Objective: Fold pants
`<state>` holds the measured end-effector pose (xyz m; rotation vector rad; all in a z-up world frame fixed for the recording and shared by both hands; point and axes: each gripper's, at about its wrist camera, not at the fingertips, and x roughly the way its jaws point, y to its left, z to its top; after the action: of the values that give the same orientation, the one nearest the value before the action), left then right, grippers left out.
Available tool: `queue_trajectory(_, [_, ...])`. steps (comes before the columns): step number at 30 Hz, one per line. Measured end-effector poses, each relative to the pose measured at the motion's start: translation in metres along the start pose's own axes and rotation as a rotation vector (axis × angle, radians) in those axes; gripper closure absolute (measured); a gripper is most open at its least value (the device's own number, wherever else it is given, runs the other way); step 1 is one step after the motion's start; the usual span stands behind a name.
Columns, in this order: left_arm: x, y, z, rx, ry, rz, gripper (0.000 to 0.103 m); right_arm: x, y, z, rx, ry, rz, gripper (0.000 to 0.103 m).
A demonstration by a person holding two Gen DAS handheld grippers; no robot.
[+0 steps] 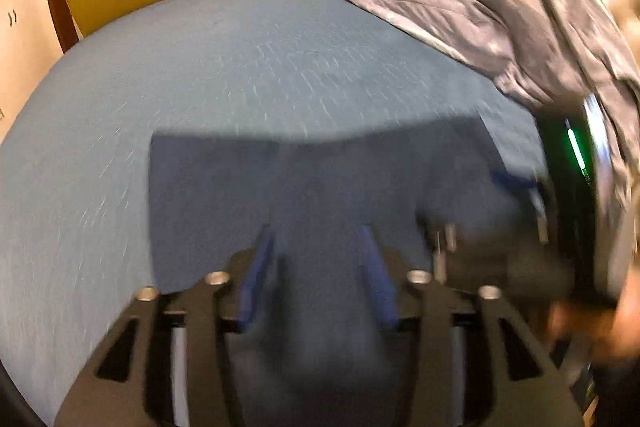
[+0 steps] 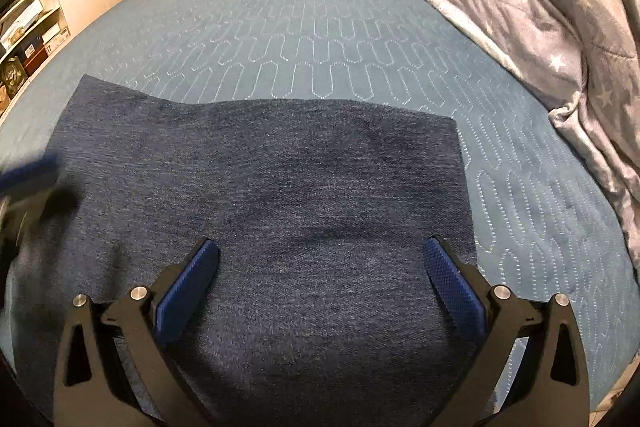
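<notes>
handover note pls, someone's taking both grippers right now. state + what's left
Left gripper: jaws open, nothing between them, over the pants; that view is motion-blurred.
Right gripper: jaws wide open, empty, above the pants.
Pants: dark denim lying flat on the blue quilted bedspread as a roughly rectangular panel, so apparently folded at least once. Neither gripper holds them.
Grey star-print duvet is bunched to the right, apart from the pants.
Left: probably one more fold to make it compact; the near edge is hidden behind the grippers.
</notes>
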<state>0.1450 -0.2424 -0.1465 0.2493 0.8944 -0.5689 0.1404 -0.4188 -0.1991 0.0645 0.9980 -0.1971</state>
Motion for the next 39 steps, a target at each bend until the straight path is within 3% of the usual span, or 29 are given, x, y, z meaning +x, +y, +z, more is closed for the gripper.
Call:
queue_trajectory(2, [-0.012,-0.009,-0.035,0.023,0.029,0.008,0.046,-0.009,-0.004,-0.003,0.013,-0.002,-0.022,0.005])
queue_trajectory(6, [-0.027,-0.006,-0.066,-0.004,0.059,0.036,0.046,-0.026,-0.029,-0.02,0.09,-0.003,-0.077,0.005])
queue_trajectory(11, [-0.066,-0.014,-0.063,0.009,0.012,0.09,0.015,-0.061,-0.035,-0.038,0.094,0.016,-0.171,0.005])
queue_trajectory(16, [-0.113,-0.023,-0.057,-0.046,-0.026,0.066,0.002,-0.13,-0.022,-0.061,0.127,-0.034,-0.182,0.005])
queue_trajectory(19, [-0.133,-0.021,-0.056,-0.101,-0.017,0.016,0.002,-0.168,-0.014,-0.07,0.151,-0.064,-0.186,0.005])
queue_trajectory(25, [-0.167,-0.022,-0.056,-0.14,-0.045,0.0,0.002,-0.218,0.002,-0.082,0.172,-0.098,-0.176,0.005])
queue_trajectory(39, [-0.176,-0.024,-0.054,-0.129,-0.053,0.029,0.002,-0.226,0.001,-0.078,0.179,-0.114,-0.175,0.005])
